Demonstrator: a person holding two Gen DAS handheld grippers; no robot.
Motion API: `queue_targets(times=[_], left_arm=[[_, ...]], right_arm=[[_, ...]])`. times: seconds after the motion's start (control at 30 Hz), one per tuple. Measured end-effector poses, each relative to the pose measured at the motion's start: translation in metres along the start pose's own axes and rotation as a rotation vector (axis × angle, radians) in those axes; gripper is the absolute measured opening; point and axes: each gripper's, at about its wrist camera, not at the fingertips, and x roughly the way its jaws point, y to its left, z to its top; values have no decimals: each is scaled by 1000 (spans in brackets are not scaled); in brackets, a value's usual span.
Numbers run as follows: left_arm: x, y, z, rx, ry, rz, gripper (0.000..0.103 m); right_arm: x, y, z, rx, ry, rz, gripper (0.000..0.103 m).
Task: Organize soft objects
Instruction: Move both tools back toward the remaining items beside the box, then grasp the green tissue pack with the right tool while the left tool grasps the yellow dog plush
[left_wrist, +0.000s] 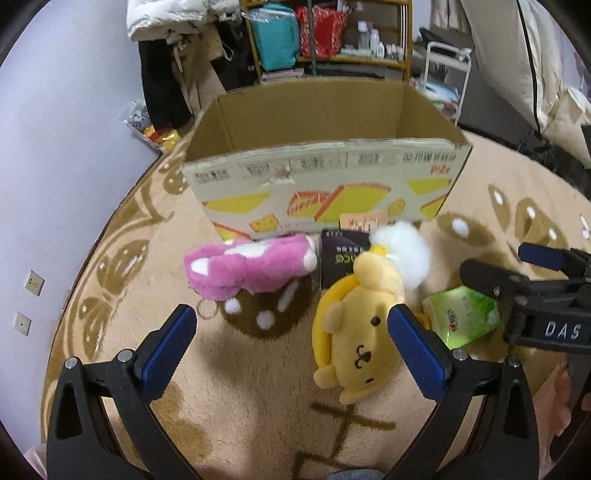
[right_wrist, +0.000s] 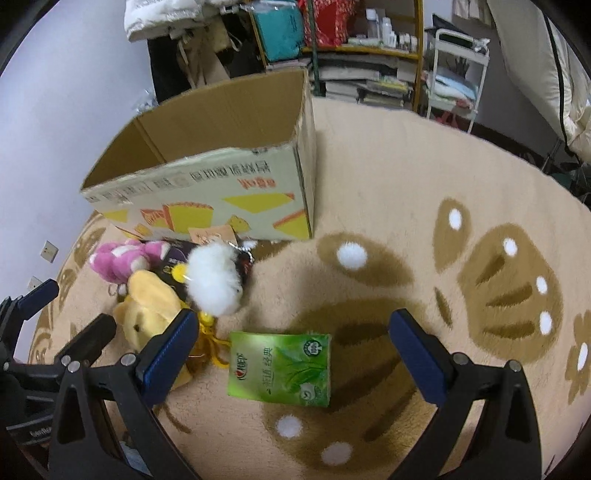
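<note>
A yellow dog plush (left_wrist: 356, 336) lies on the rug, with a pink plush (left_wrist: 251, 264), a white fluffy plush (left_wrist: 404, 254) and a green tissue pack (left_wrist: 461, 317) around it. An open cardboard box (left_wrist: 325, 184) stands behind them. My left gripper (left_wrist: 295, 343) is open, just above the rug, its right finger beside the yellow plush. My right gripper (right_wrist: 295, 347) is open above the green tissue pack (right_wrist: 280, 369). The right wrist view also shows the white plush (right_wrist: 214, 280), the yellow plush (right_wrist: 147, 306), the pink plush (right_wrist: 118, 258) and the box (right_wrist: 207, 206).
A dark flat packet (left_wrist: 341, 258) lies under the plushes by the box. The beige rug (right_wrist: 424, 240) with brown patterns stretches to the right. Shelves (left_wrist: 325, 37), hanging clothes and a white cart (right_wrist: 454, 74) stand behind. A wall is on the left.
</note>
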Motion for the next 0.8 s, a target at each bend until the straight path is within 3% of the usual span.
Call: queue_targets(times=[0.3, 0.43, 0.8], left_arm=[[15, -11, -1, 36, 40, -26, 102], [23, -17, -2, 60, 62, -4, 102], [34, -20, -3, 59, 102, -54, 102]], right_arm=[[21, -5, 3, 30, 66, 10, 103], [27, -7, 2, 39, 89, 17, 103], [46, -1, -4, 23, 157, 50, 99]])
